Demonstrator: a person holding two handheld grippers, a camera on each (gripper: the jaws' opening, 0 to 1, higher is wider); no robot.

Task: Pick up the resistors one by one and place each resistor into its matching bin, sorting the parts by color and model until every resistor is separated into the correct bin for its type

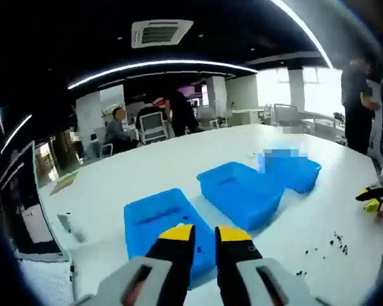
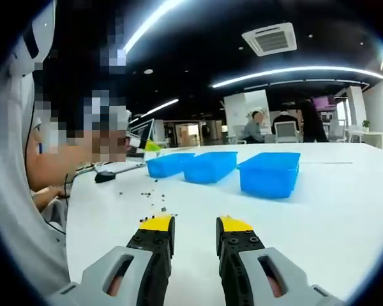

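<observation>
Both claws hang empty with jaws narrowly parted, the left claw (image 1: pixel 204 233) over the nearest of three blue bins (image 1: pixel 154 217) on the white worktop (image 1: pixel 179 159), the right claw (image 2: pixel 195 224) short of scattered resistors (image 2: pixel 147 193).

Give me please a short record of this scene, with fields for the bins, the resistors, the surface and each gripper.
bins: three blue bins in a row, open tops
resistors: small dark parts scattered loose on the table, beside the bins
surface: white table
left gripper: jaws apart, holding nothing, above the nearest bin
right gripper: jaws apart, holding nothing, low over the table near the loose parts
</observation>
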